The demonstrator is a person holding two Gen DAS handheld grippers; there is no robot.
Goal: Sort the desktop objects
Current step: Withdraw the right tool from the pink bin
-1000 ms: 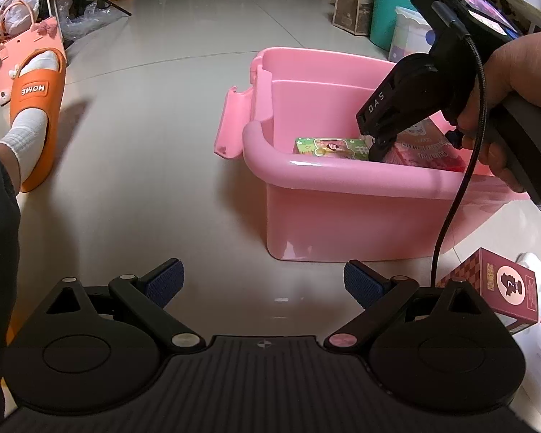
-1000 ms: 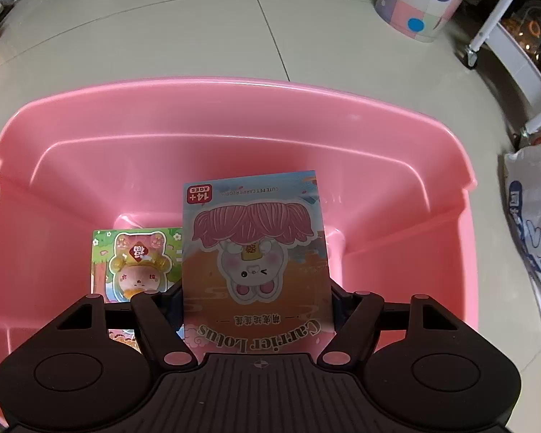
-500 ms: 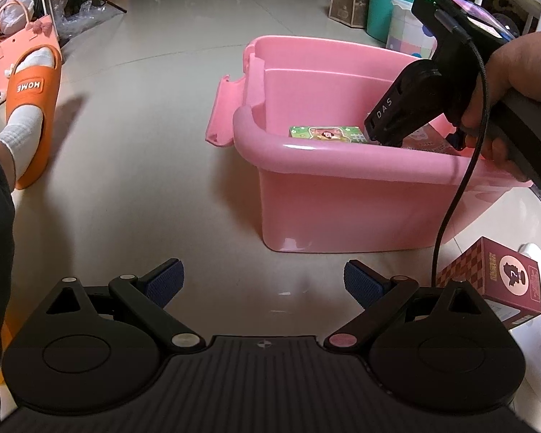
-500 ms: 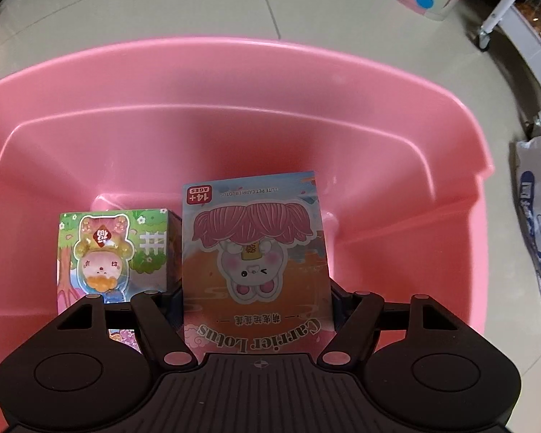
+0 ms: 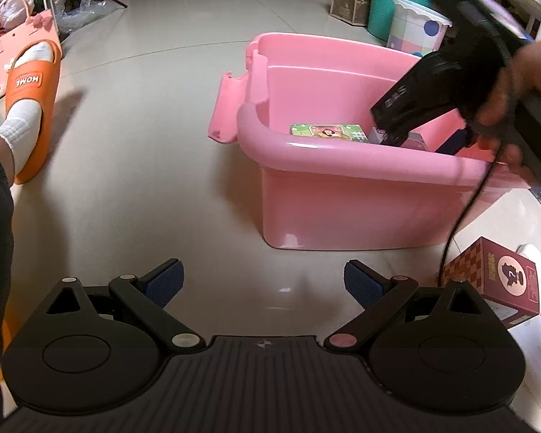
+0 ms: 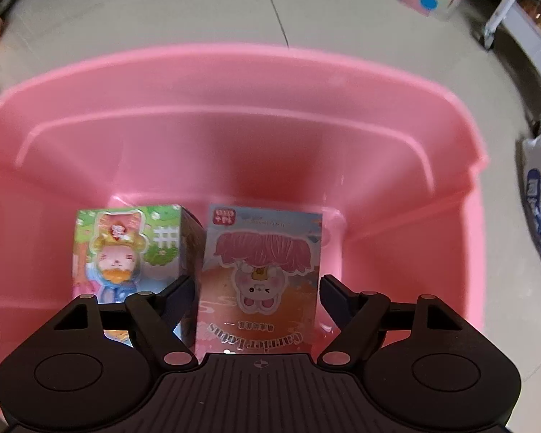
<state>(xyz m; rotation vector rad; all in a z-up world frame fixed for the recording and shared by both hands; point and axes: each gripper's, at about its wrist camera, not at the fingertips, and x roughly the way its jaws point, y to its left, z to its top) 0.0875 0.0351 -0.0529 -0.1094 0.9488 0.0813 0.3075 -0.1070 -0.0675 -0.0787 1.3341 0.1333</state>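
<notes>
We hold our right gripper [image 6: 258,290] down inside the pink tub [image 6: 234,72]. Its two fingers stand apart, one on each side of the pink bunny box [image 6: 259,274], with a small gap on the right side, so it is let go and grips nothing. The pink bunny box lies on the tub floor, printed side up. Just to its left, touching or almost touching, sits the green bunny box [image 6: 126,245].

Our left gripper [image 5: 263,283] hangs low over the shiny floor [image 5: 155,166], near us and to the left of the tub. Its blue pads [image 5: 162,281] are wide apart and nothing is between them.

From the left camera we see the pink tub from the side, with the right gripper dipping in over its near rim. The green bunny box peeks over that rim.

On the floor to the right, near us, stands a red checkered box [image 5: 494,281], outside the tub.

Far to the left we see a foot in an orange slipper [image 5: 32,104].
</notes>
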